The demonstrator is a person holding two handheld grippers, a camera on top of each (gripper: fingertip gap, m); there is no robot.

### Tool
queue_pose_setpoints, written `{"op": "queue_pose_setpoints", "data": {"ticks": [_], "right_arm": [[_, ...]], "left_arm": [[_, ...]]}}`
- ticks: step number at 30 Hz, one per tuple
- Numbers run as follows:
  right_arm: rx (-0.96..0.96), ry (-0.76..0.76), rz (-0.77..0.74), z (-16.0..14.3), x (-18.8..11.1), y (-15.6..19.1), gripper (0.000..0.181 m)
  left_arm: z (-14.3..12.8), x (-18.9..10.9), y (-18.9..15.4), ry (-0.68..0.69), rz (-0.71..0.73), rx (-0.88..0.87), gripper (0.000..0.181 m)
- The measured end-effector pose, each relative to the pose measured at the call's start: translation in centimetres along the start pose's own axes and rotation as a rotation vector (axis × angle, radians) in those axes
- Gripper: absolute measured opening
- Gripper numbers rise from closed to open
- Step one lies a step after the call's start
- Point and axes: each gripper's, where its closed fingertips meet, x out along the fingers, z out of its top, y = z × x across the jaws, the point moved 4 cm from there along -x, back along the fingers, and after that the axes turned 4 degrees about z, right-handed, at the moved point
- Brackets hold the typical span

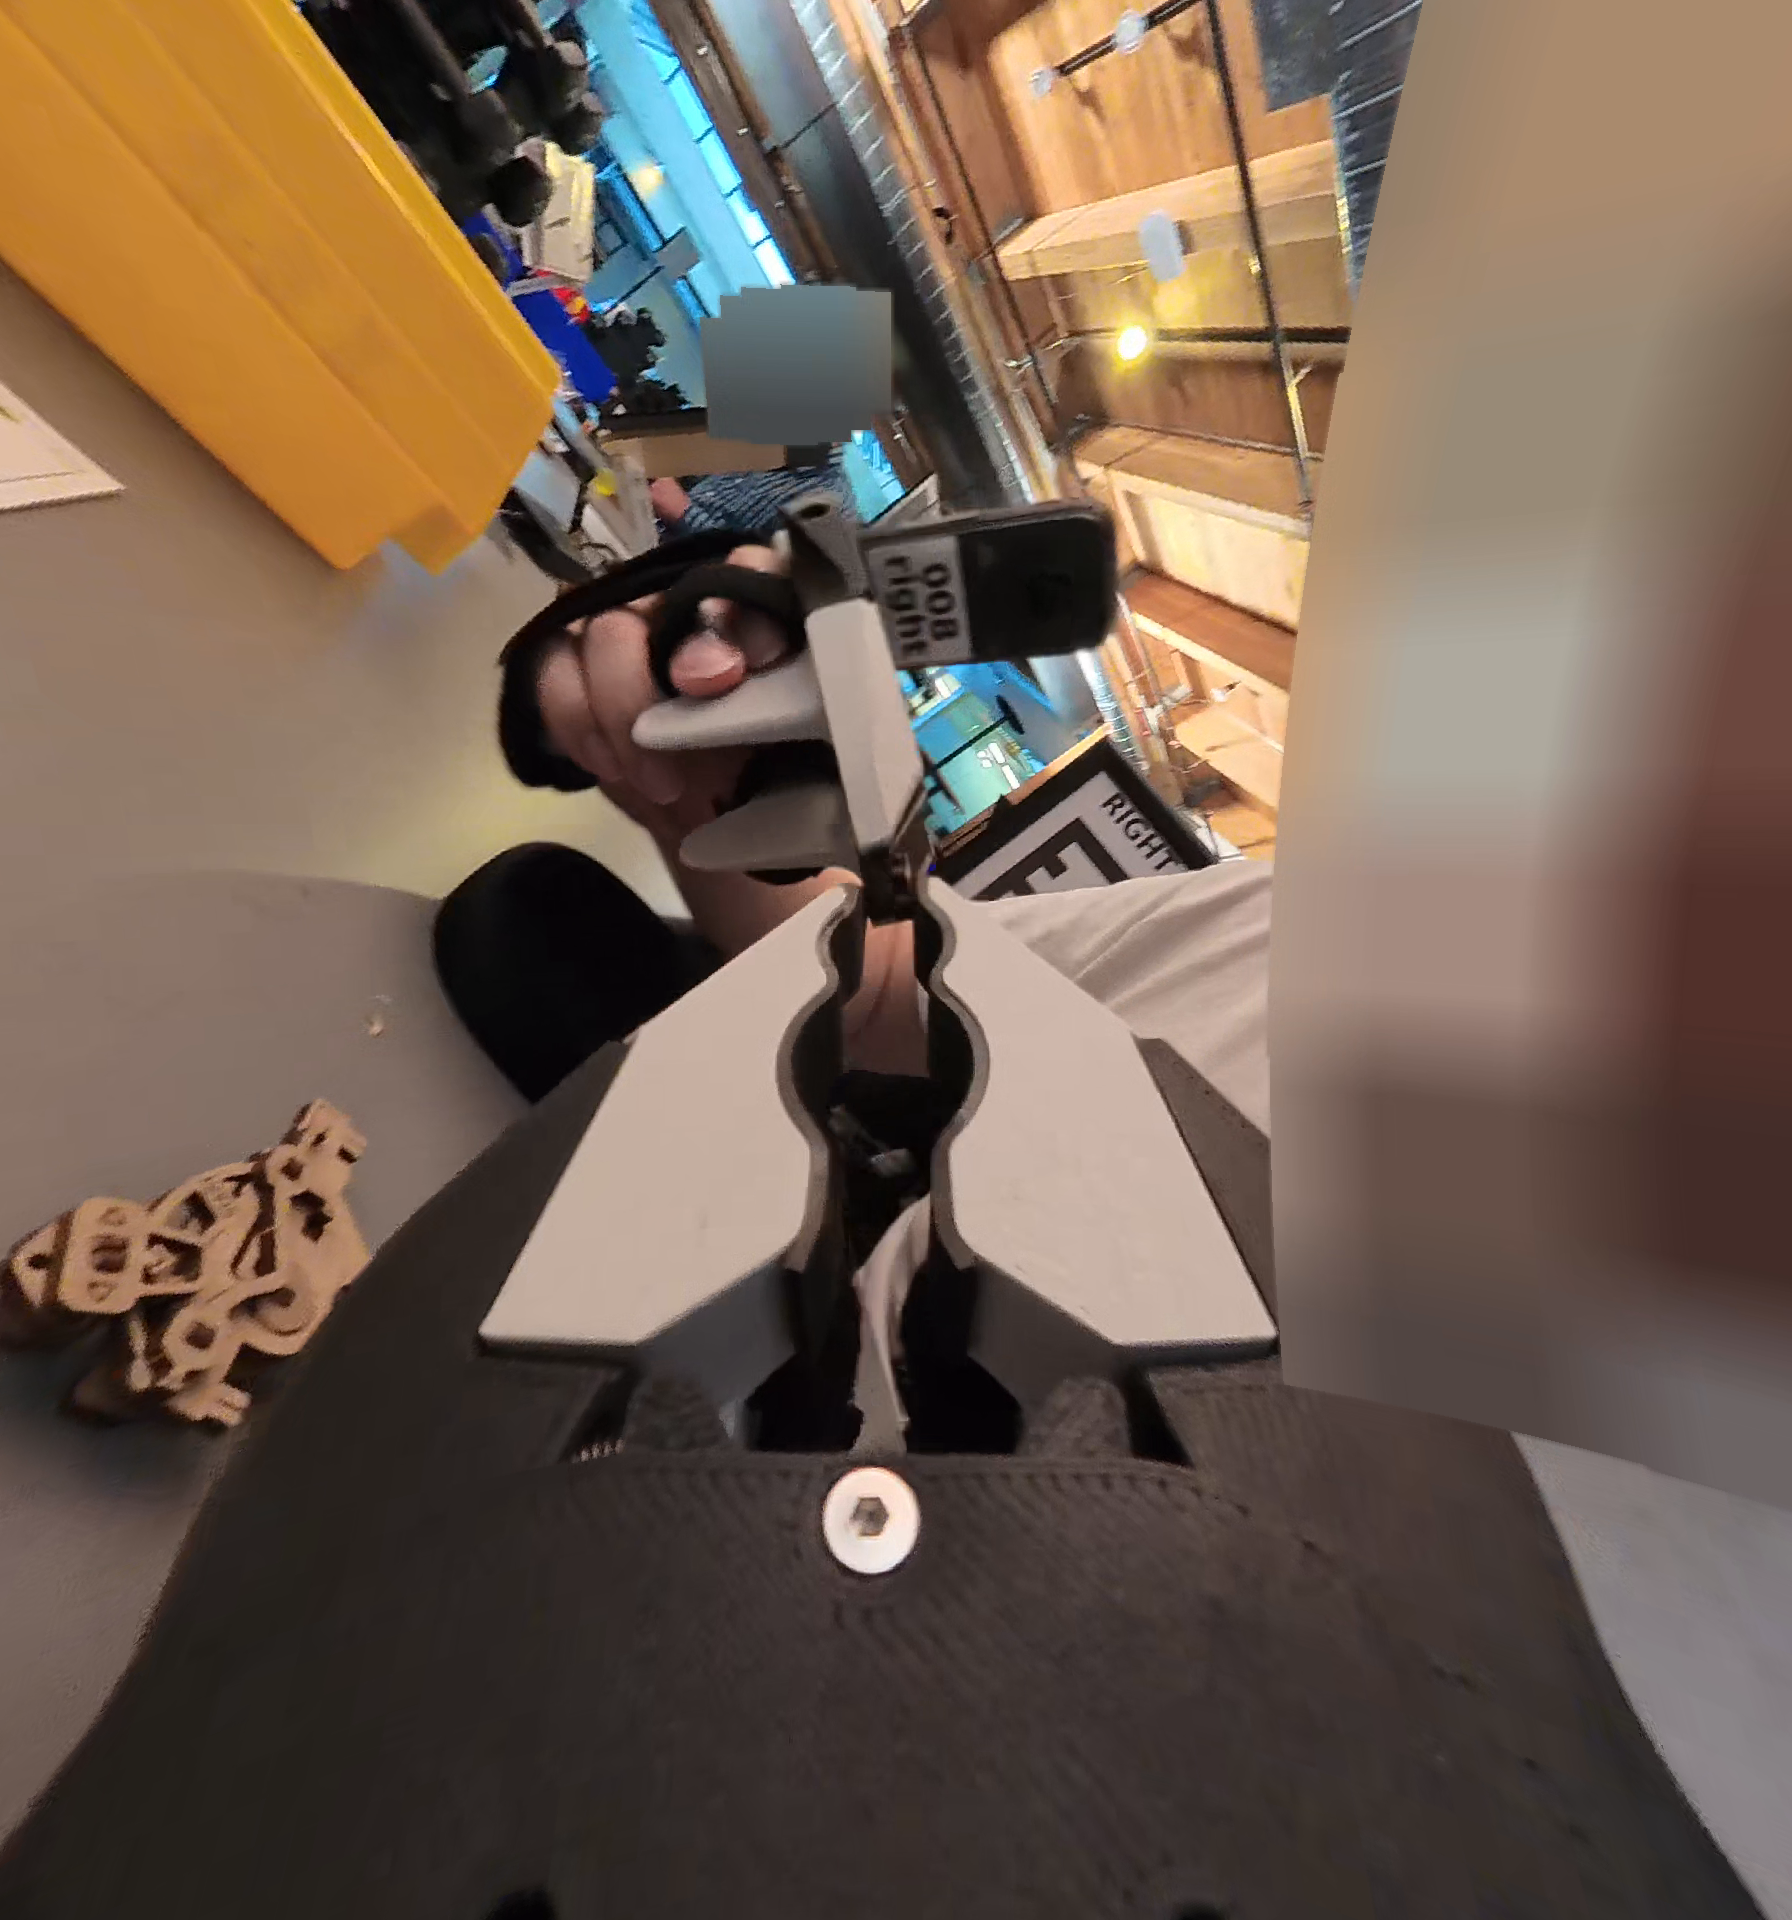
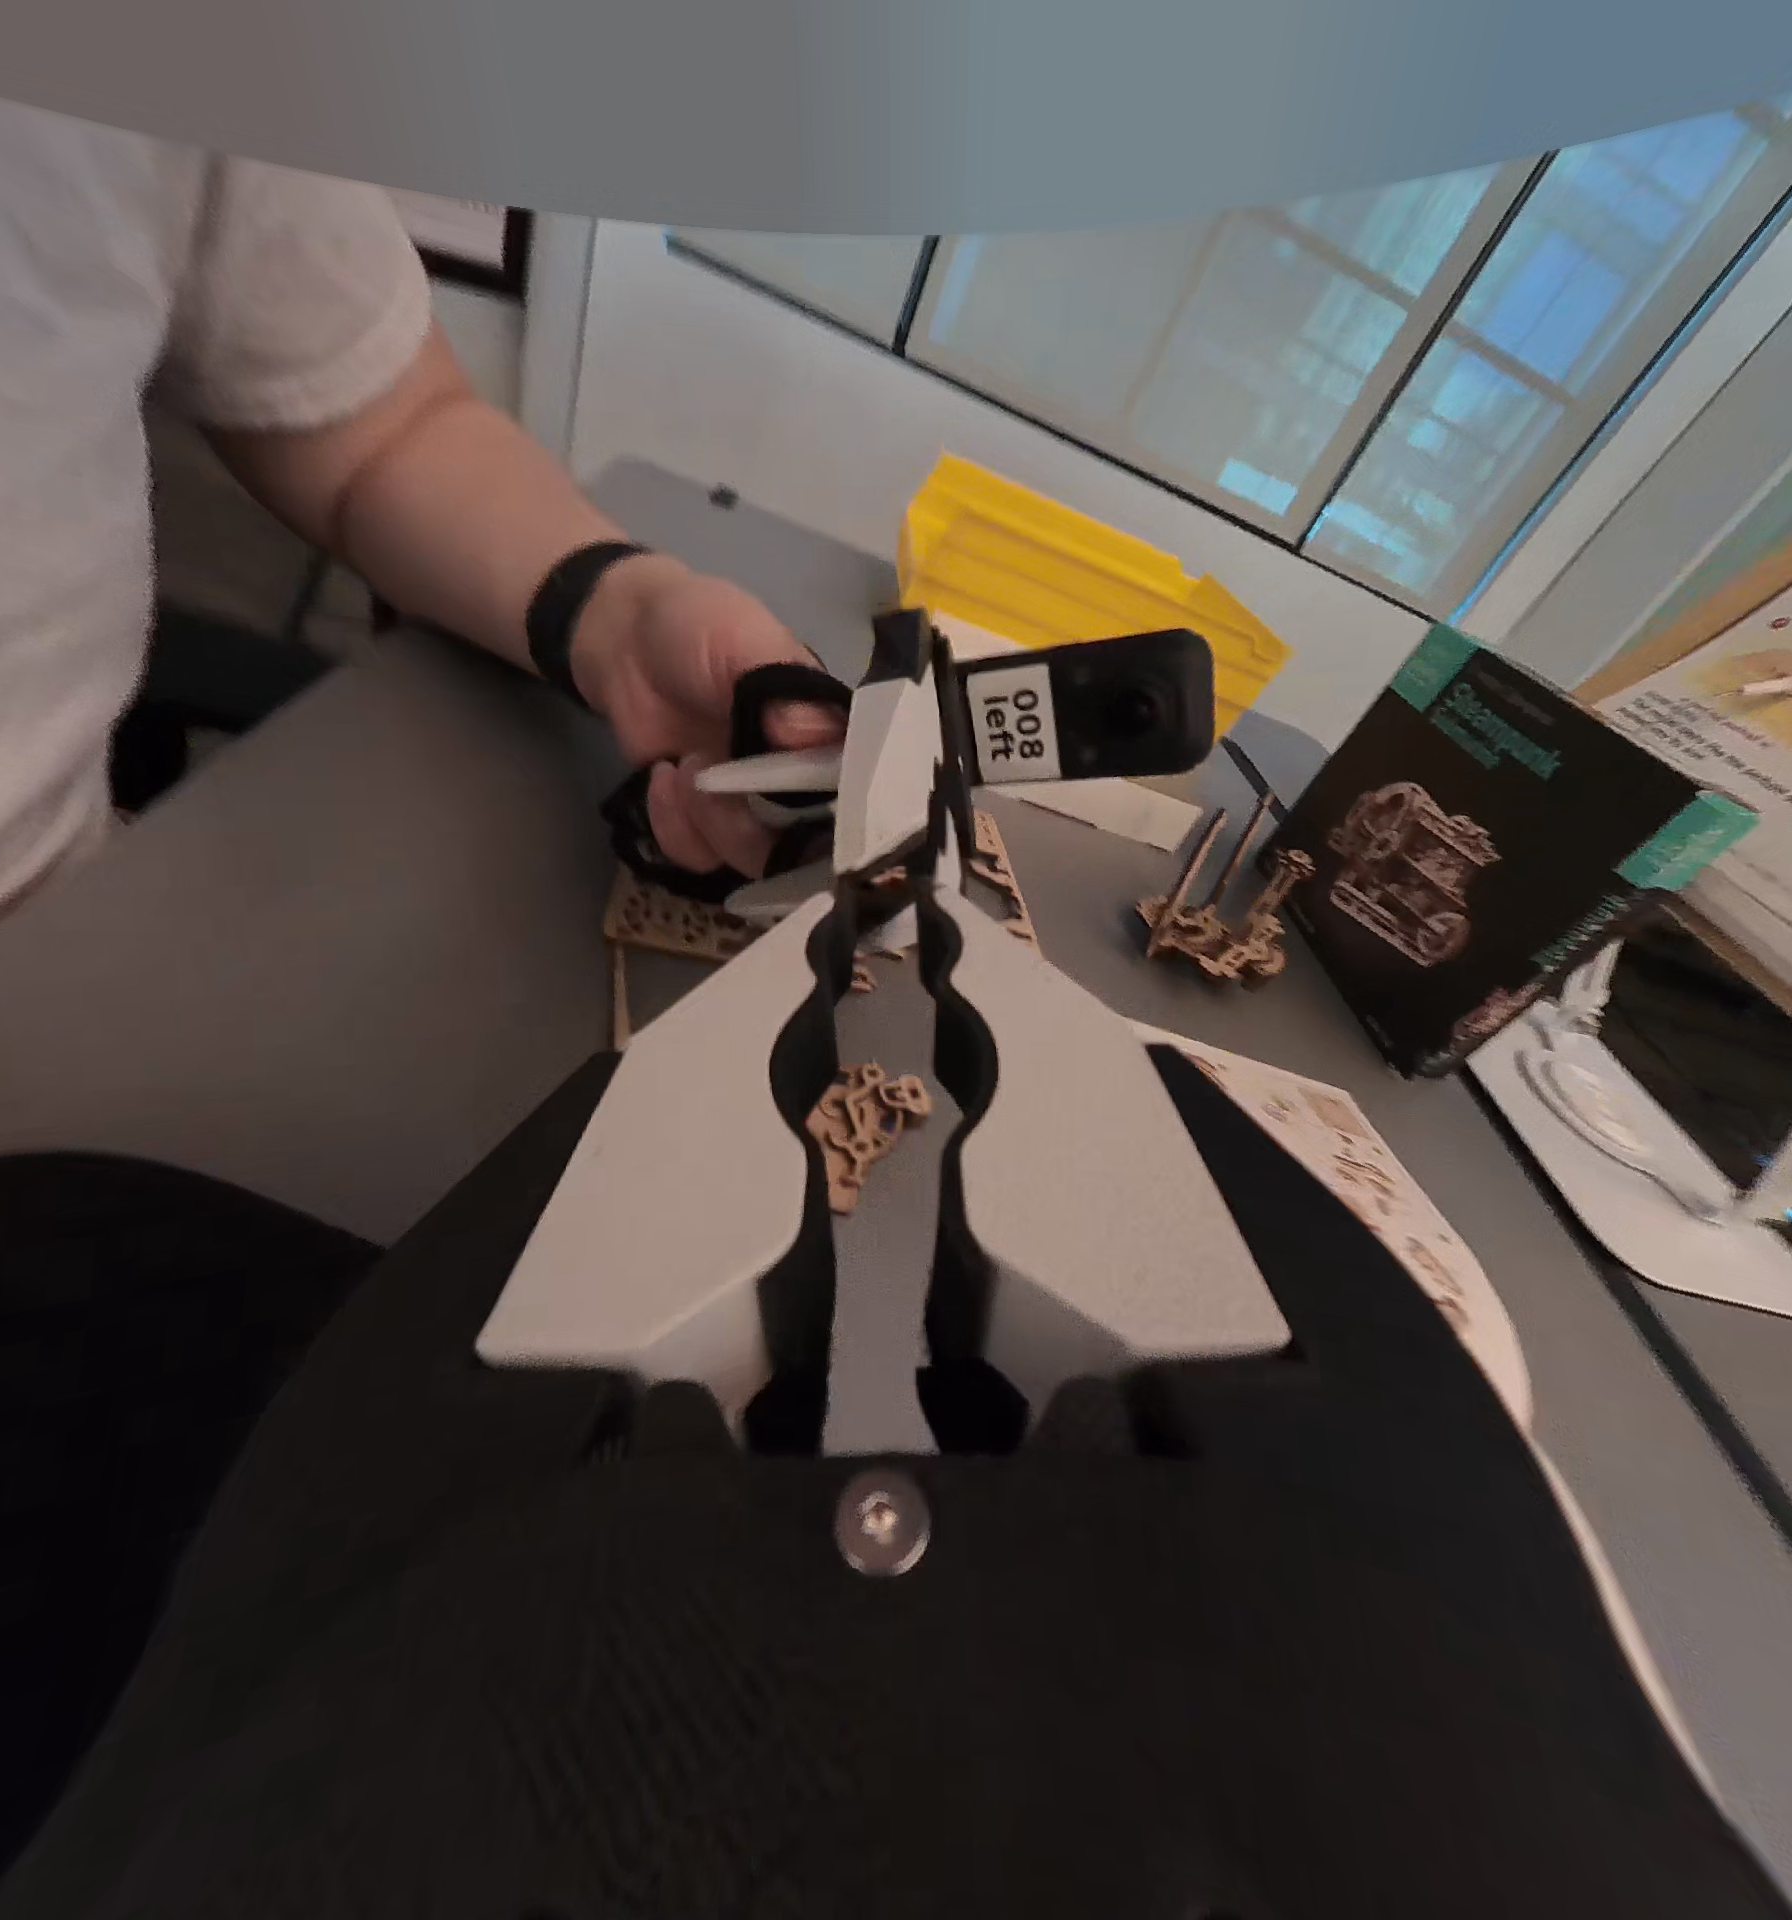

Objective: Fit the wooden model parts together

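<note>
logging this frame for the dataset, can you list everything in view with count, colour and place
flat laser-cut wooden part cluster: one, tan, lying loose on the grey table, seen between the right gripper's fingers
upright wooden model subassembly: one, tan, standing beside the box
dark model kit box: one, black with teal edges, far right of the table
cut-out wooden sheets: tan, count unclear, under the left gripper
yellow plastic trays: stacked, count unclear, back of the table
printed instruction sheet: one, white, right of the right gripper
black wristband: one, on the person's left wrist
left gripper: grey fingers nearly closed, holding nothing visible
right gripper: grey fingers slightly apart, empty
</note>
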Motion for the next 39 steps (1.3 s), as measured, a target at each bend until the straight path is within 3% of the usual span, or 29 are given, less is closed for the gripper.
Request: {"op": "queue_pose_setpoints", "data": {"ticks": [9,22,28,30,32,34,39], "right_arm": [[-0.168,0.209,-0.009,-1.0,0.2,1.2,0.007],[0.052,0.158,0.031,-1.2,0.3,1.0,0.011],[0.012,0.218,0.030,-1.9,0.3,1.1,0.011],[-0.036,0.243,0.024,-2.1,0.3,1.2,0.000],[-0.050,0.235,0.012,-2.0,0.3,1.2,0.000],[-0.038,0.236,-0.011,-2.1,0.3,0.9,0.015],[-0.036,0.202,0.002,-1.6,0.1,1.0,0.014]], "left_arm": [[-0.8,0.0,1.3,0.067,0.094,-0.016,0.006],[-0.8,-0.3,1.4,0.124,0.183,0.126,0.000],[-0.8,-0.3,1.3,0.126,0.154,0.096,0.000],[-0.7,-0.4,1.2,0.120,0.143,0.080,0.000],[-0.7,-0.6,1.2,0.121,0.150,0.083,0.000],[-0.6,-0.6,1.3,0.117,0.154,0.081,0.000],[-0.9,-0.6,1.4,0.133,0.159,0.079,0.000]]}}
